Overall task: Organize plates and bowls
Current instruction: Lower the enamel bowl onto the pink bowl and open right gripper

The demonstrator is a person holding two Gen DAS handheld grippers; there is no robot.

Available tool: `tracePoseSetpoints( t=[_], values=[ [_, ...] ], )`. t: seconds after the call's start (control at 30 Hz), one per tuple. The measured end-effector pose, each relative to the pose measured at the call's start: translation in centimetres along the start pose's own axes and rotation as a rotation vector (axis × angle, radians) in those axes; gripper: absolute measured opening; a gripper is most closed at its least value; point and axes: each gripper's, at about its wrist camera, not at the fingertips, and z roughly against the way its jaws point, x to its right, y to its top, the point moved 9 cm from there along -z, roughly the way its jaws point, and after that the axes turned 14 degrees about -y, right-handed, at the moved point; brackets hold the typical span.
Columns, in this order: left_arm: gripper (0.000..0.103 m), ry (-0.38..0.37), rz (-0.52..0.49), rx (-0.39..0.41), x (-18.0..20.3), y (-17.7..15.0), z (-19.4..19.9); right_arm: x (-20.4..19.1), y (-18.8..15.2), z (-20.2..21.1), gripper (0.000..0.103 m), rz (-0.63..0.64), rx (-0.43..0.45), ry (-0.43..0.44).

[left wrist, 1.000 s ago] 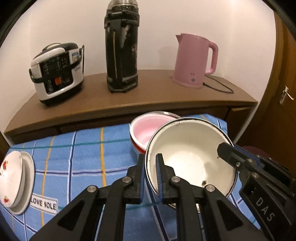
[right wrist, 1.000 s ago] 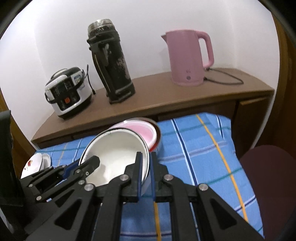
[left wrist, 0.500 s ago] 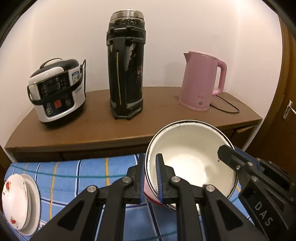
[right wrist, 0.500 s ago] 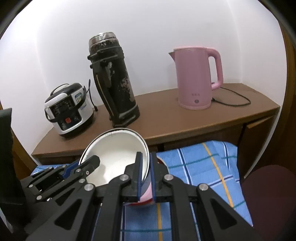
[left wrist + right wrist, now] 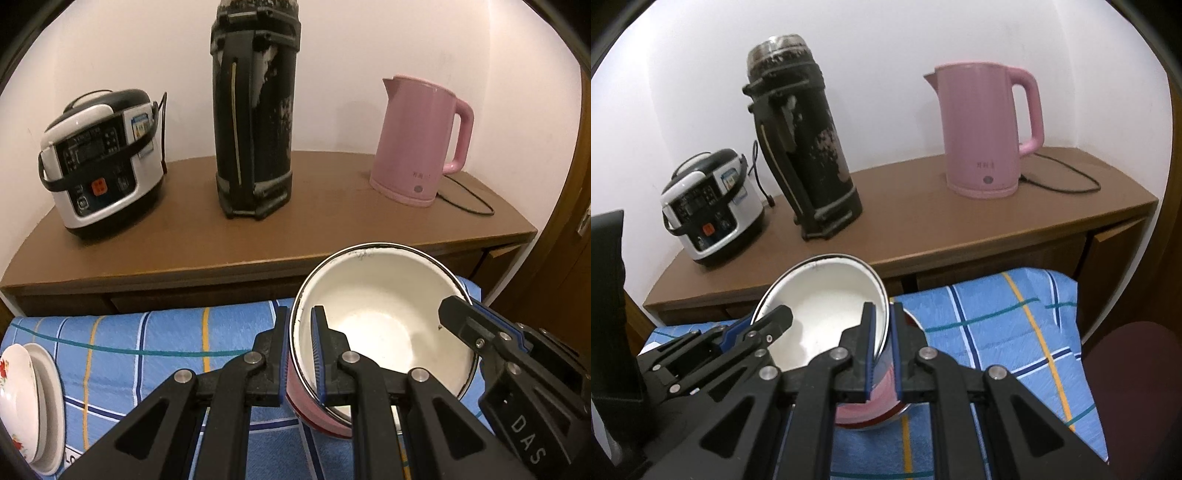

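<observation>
A white enamel bowl (image 5: 384, 325) with a dark rim hangs tilted between both grippers. My left gripper (image 5: 298, 317) is shut on its left rim, one finger inside and one outside. My right gripper (image 5: 881, 314) is shut on the opposite rim of the white bowl (image 5: 820, 314). Each gripper also shows in the other view: the right gripper (image 5: 458, 314) and the left gripper (image 5: 775, 319). Directly under the white bowl sits a pink bowl (image 5: 864, 402) with a red outside, mostly hidden; I cannot tell whether they touch. Two flowered plates (image 5: 22, 398) lie stacked at the far left.
A blue checked cloth (image 5: 147, 343) covers the table. Behind it a brown sideboard (image 5: 314, 206) carries a rice cooker (image 5: 99, 162), a tall black thermos (image 5: 255, 110) and a pink kettle (image 5: 421, 140) with its cord. A dark red stool (image 5: 1134, 387) stands at the right.
Both grippers have carried the white bowl forward towards the sideboard, over the pink bowl, which was beyond it and is now underneath. The grip on the rim is unchanged.
</observation>
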Motion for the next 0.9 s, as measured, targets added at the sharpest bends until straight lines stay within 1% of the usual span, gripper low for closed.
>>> tracePoseSetpoints(
  t=[0.13,0.5,0.9],
  values=[
    [0.013,0.003,0.003,-0.018,-0.1,-0.6,-0.7,0.2,-0.6,-0.7,0.008,-0.009,-0.027,0.001],
    [0.013,0.008,0.012,-0.047,-0.5,-1.3,-1.6,0.3,-0.9,-1.3,0.008,-0.003,-0.044,-0.007],
    [0.013,0.006,0.028,-0.078,-0.8,-1.9,-2.8,0.7,-1.7,-2.5,0.007,0.009,-0.083,-0.018]
  ],
)
